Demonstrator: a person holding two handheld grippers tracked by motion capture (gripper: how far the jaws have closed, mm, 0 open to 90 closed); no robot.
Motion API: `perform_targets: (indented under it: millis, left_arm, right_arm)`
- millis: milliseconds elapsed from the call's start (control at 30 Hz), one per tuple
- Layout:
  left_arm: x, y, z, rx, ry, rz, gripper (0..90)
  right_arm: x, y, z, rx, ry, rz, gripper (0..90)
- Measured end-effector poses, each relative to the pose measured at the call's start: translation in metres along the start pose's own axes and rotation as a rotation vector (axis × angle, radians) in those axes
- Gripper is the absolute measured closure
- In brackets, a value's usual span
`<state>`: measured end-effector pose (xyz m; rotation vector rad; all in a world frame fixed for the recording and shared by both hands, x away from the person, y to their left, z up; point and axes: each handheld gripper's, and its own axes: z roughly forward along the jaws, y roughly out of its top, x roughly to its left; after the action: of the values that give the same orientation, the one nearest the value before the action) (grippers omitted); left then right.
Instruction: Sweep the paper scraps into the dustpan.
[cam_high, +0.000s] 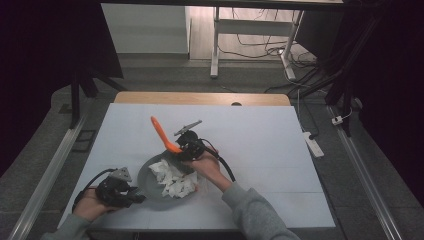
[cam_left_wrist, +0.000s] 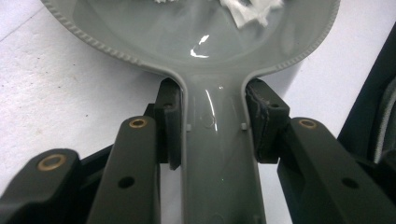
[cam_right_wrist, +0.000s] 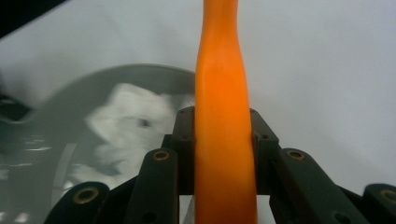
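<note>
- high view: my left gripper (cam_high: 134, 196) sits at the near left edge of the grey pan (cam_high: 146, 177), which rests on the white table (cam_high: 260, 135) with a heap of torn white paper (cam_high: 173, 179) in it. my right gripper (cam_high: 186, 146) is at the pan's far rim, holding an orange handle (cam_high: 163, 133) that slants up and away. i judge the paper could spill over the rim if the orange tool sweeps too fast, since the heap lies toward the right side.
- left gripper view: my jaws are pinched on the pan handle (cam_left_wrist: 219, 154), one pad on each edge. the handle is glossy and narrow; if the right hand pushes hard, i think the pan could twist or slide out of the pads. a few paper scraps (cam_left_wrist: 254, 11) show at the top of the bowl.
- right gripper view: my jaws are pressed on the orange handle (cam_right_wrist: 223, 140), which runs straight up between them. the pan (cam_right_wrist: 60, 140) and paper (cam_right_wrist: 130, 128) are blurred at left, so i cannot tell where the tool's working end is. the smooth, rounded handle may rotate in the grip.
</note>
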<state>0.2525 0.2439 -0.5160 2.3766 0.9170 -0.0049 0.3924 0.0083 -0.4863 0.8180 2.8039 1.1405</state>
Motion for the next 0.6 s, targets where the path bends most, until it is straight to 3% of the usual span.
perform_targets:
  millis: [100, 200, 400, 533, 600]
  left_arm:
    - [0.0, 0.0, 0.001, 0.0, -0.001, 0.0, 61.2]
    - [-0.001, -0.001, 0.001, -0.002, -0.003, 0.001, 61.1]
    - [0.0, -0.005, 0.0, 0.004, -0.012, 0.012, 61.1]
    - [-0.001, -0.008, -0.001, 0.004, -0.014, 0.012, 61.1]
    - [-0.001, -0.01, -0.001, 0.006, -0.016, 0.013, 61.1]
  right_arm:
    - [0.015, 0.005, -0.003, -0.031, 0.029, -0.022, 70.1]
    - [0.018, 0.009, -0.014, -0.078, 0.019, -0.044, 70.1]
    - [0.0, 0.004, -0.045, -0.143, -0.039, 0.002, 70.1]
    - [-0.014, -0.018, -0.069, -0.148, -0.088, 0.056, 70.1]
    - [-0.016, -0.024, -0.072, -0.145, -0.101, 0.059, 70.1]
